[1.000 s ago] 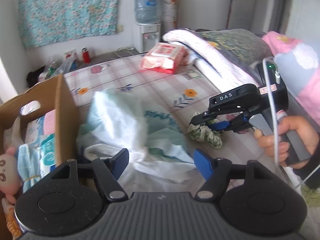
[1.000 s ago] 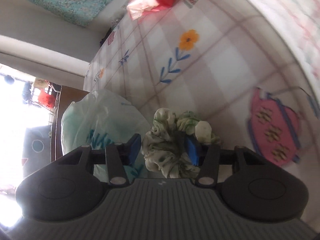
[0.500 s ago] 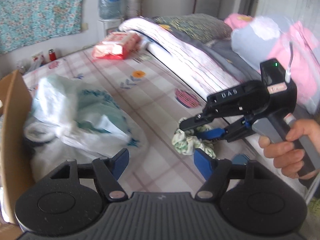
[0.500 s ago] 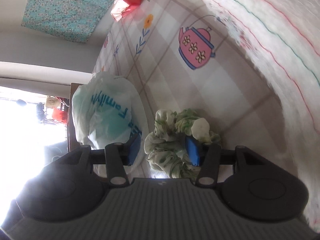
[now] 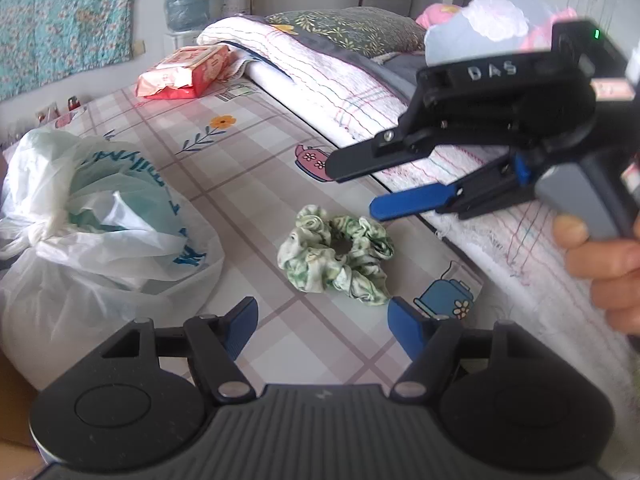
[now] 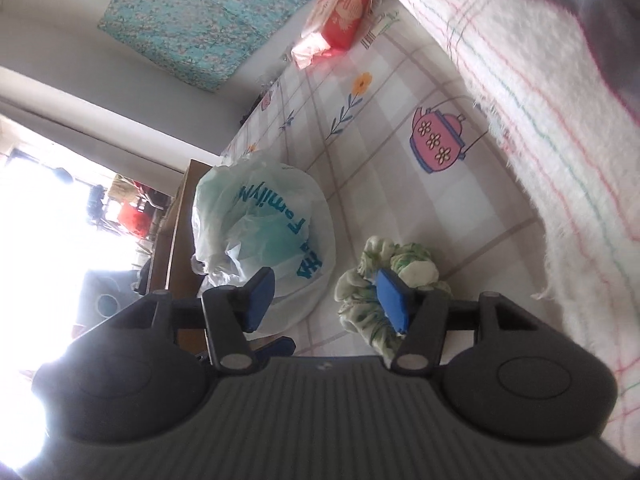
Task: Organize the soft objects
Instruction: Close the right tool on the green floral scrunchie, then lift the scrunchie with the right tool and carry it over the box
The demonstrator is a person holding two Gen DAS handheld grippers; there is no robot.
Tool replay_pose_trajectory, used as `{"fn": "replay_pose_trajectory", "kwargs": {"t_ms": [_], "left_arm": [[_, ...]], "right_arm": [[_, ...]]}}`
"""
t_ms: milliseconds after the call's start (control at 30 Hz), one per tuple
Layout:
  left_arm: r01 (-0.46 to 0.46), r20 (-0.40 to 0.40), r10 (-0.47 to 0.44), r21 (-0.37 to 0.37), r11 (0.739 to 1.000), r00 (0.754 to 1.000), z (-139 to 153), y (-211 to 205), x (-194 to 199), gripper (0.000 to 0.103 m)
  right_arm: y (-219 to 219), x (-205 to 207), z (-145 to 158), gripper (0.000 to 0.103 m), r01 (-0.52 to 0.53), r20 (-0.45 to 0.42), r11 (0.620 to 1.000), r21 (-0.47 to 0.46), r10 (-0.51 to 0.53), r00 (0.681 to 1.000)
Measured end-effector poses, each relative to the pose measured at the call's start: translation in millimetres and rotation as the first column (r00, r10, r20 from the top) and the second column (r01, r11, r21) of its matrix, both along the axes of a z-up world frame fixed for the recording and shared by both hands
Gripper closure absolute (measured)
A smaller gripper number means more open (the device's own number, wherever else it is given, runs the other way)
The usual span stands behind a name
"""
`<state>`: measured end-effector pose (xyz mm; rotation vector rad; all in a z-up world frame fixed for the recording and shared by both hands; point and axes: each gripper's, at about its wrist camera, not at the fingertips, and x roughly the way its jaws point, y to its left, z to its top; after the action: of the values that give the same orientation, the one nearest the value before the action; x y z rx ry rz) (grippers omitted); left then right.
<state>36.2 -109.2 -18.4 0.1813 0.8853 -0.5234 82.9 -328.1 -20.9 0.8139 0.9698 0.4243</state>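
A bed sheet [image 5: 256,168] with a pale check and printed teapots and flowers fills both wrist views. Along its far side lies a folded white blanket [image 5: 320,68] with thin coloured stripes, and past it a dark leafy pillow [image 5: 352,28]. A tied white and teal plastic bag [image 5: 92,216] sits on the sheet at the left of the left wrist view, beside a cardboard box [image 6: 176,216] whose edge shows in the right wrist view. A red and pink wipes pack [image 5: 186,72] lies at the far end of the sheet.

The scrunchie [image 5: 340,256], green and white, lies flat on the sheet near the blanket edge, well apart from the bag.

The right gripper [image 5: 360,188], held in a hand [image 5: 604,256], hangs just above and beside the scrunchie. Its jaws are opening and neither blue pad presses the fabric; the scrunchie lies loose on the sheet below them.

The left gripper [image 5: 320,324] points down at the sheet with its jaws wide apart and nothing between them. The scrunchie lies just beyond its fingertips [image 5: 404,320].
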Motion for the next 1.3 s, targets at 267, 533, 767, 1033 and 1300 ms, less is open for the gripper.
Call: {"fn": "replay_pose_trajectory", "kwargs": {"t_ms": [267, 533, 767, 1033, 1300], "left_arm": [[0.042, 0.03, -0.043, 0.028, 0.999, 0.999, -18, -17, 1, 0.03], [0.052, 0.031, -0.053, 0.01, 0.999, 0.998, -25, -27, 12, 0.03], [0.026, 0.017, -0.026, -0.018, 0.999, 1.0, -29, -26, 21, 0.036], [0.018, 0.003, -0.018, -0.034, 0.999, 1.0, -34, -25, 27, 0.066], [0.022, 0.021, -0.021, -0.061, 0.998, 1.0, -31, -23, 26, 0.086]], "right_arm": [[-20, -3, 2, 0.047, 0.05, 0.014, 0.994, -0.098, -0.049, 0.999], [-27, 4, -16, 0.047, 0.064, -0.029, 0.986, -0.155, -0.069, 0.997], [-18, 9, -23, 0.051, 0.03, -0.04, 0.985, -0.169, -0.037, 0.998], [-1, 14, -33, 0.074, -0.013, -0.058, 0.983, -0.184, 0.003, 0.998], [-3, 11, -34, 0.086, 0.008, -0.052, 0.985, -0.173, -0.017, 0.998]]}}
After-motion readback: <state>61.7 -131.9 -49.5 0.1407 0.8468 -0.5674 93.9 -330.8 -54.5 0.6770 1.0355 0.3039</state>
